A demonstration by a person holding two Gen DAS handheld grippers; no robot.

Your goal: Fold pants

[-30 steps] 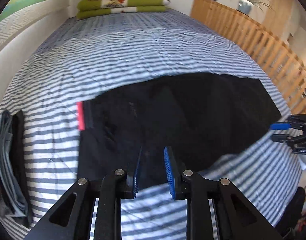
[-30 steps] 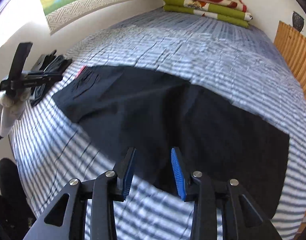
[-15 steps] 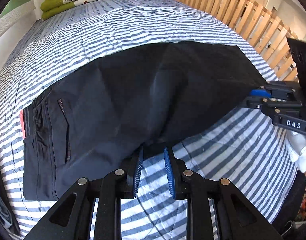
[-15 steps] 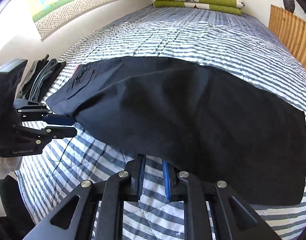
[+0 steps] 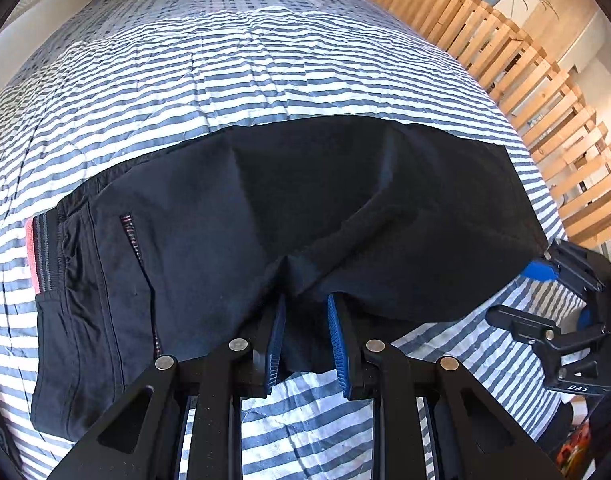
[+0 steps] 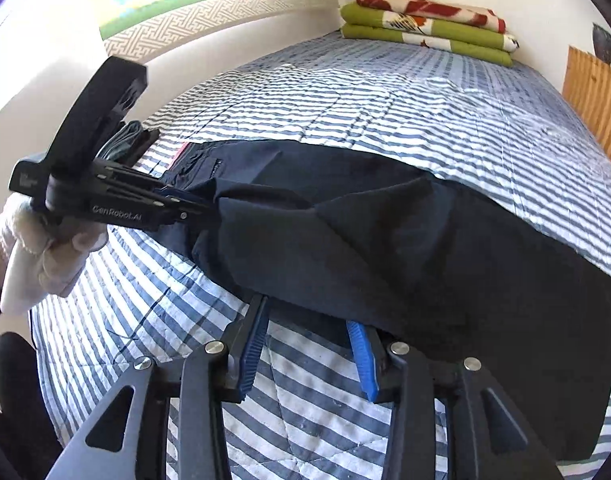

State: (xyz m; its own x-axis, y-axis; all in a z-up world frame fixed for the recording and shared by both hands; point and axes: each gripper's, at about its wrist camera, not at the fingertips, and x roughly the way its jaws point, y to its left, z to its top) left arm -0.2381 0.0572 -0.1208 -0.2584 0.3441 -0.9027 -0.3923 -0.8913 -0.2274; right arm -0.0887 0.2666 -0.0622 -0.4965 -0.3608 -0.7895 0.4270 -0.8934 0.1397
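Note:
Dark navy pants (image 5: pixel 265 200) lie across the striped bed cover (image 5: pixel 225 60), with the red-trimmed waistband (image 5: pixel 35 248) at the left. My left gripper (image 5: pixel 305 304) is shut on a bunched bit of their near edge and holds it lifted off the bed. From the right wrist view the left gripper (image 6: pixel 197 204) is pinching the fabric, and a raised fold runs across the pants (image 6: pixel 425 248). My right gripper (image 6: pixel 307 316) is open at the near edge by the leg end, with fabric draped over its fingertips. It shows too as the right gripper (image 5: pixel 521 292) at the hem corner.
Folded green and red blankets (image 6: pixel 425 20) are stacked at the head of the bed. A wooden slatted rail (image 5: pixel 525 60) runs along the right side. Folded dark clothes (image 6: pixel 125 136) lie at the left edge. A gloved hand (image 6: pixel 45 256) holds the left gripper.
My left gripper has closed on the pants' near edge and lifted it. The right gripper, narrow half a second ago, has opened wide under the pants' edge.

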